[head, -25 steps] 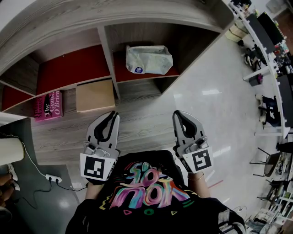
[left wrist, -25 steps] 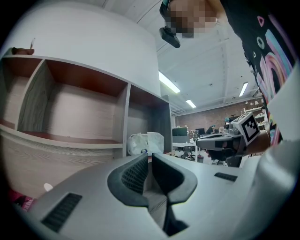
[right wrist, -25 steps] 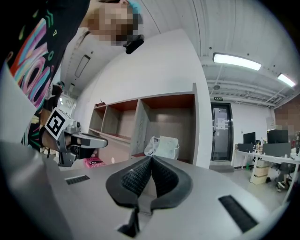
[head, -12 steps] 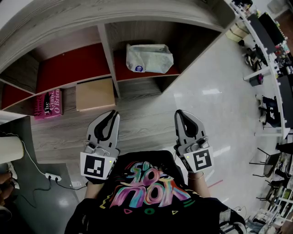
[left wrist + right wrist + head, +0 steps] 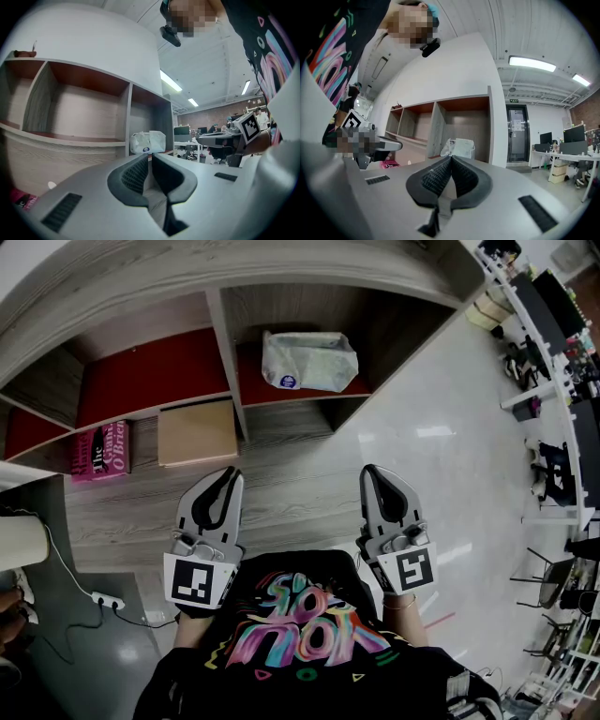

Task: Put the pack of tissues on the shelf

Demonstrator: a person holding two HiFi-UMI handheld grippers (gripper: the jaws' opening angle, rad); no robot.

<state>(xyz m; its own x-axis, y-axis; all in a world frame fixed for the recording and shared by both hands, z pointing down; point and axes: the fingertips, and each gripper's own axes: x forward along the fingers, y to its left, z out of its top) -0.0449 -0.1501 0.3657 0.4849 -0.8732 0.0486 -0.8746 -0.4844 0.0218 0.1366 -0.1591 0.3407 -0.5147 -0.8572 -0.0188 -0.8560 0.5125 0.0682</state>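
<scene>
The pack of tissues [image 5: 309, 360], white plastic with a blue label, lies on the red board of the right-hand shelf bay [image 5: 253, 390]. It also shows small in the left gripper view [image 5: 148, 142] and the right gripper view [image 5: 460, 147]. My left gripper [image 5: 228, 474] and right gripper [image 5: 367, 471] are held close to the body, well short of the shelf, tips pointing at it. Both are shut with nothing between the jaws.
A pink book [image 5: 99, 450] and a tan box [image 5: 196, 431] sit in the lower shelf bays to the left. A white power strip [image 5: 105, 606] with cables lies on the floor at left. Desks and chairs [image 5: 553, 381] stand along the right.
</scene>
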